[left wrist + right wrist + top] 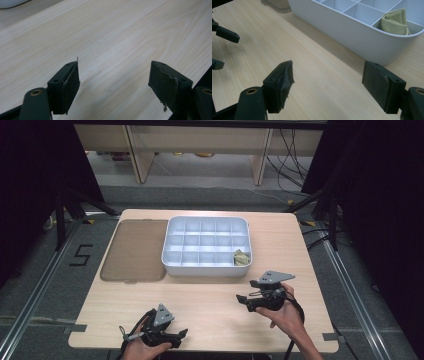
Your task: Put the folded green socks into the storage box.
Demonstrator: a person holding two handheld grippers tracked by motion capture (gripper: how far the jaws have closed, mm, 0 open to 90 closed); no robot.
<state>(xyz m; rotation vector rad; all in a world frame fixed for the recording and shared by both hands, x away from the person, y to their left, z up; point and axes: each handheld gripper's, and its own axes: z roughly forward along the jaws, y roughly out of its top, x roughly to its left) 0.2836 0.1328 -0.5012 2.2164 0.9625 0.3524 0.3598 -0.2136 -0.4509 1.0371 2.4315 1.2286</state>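
Near tray [172,265] front wall, right gripper [327,82] fingers wide, empty; left gripper [113,85] likewise, bare table [210,295] between.

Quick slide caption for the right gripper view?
Open right gripper over the table, facing the white divided tray holding folded cloth.

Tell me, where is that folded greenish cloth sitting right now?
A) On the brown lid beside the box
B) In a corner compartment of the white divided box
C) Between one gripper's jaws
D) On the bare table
B: the folded cloth lies inside the white divided box, in its near right corner compartment, with neither gripper touching it.
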